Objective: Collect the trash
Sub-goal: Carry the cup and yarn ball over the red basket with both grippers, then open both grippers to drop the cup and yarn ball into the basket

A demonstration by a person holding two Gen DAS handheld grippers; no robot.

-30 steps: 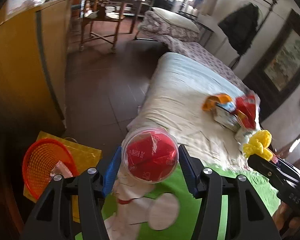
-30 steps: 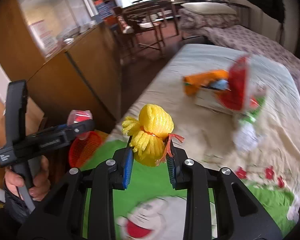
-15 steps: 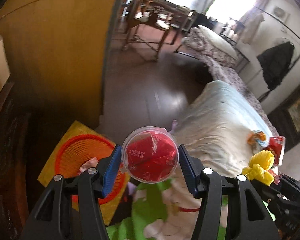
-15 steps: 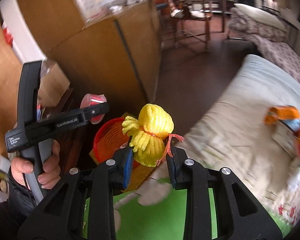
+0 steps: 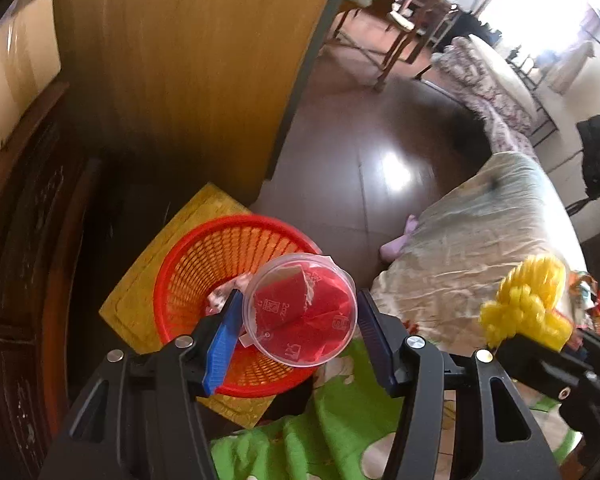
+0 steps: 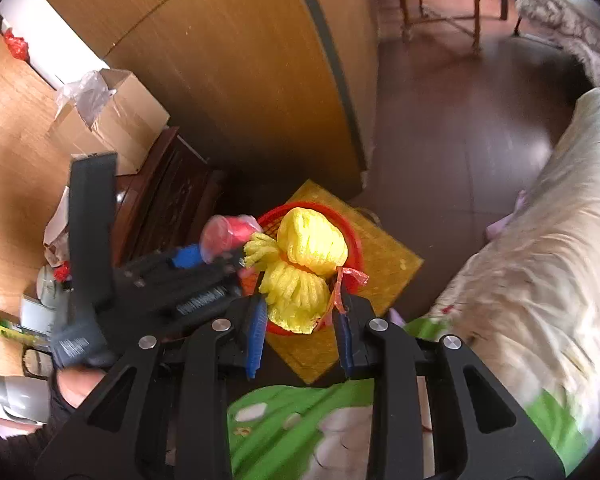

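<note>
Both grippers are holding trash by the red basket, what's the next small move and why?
Probably open the left gripper first: its clear cup of red wrappers hangs over the red basket, so it should drop in. The right gripper grips yellow foam netting there too.

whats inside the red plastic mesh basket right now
A crumpled pale wrapper lies at the bottom of the red plastic mesh basket. The clear plastic cup with red packets, held in front, hides the rest.

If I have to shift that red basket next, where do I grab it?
Pinch the red basket at its rim from above, one finger inside and one outside: it stands upright with an open mouth, and looks too wide to span.
</note>
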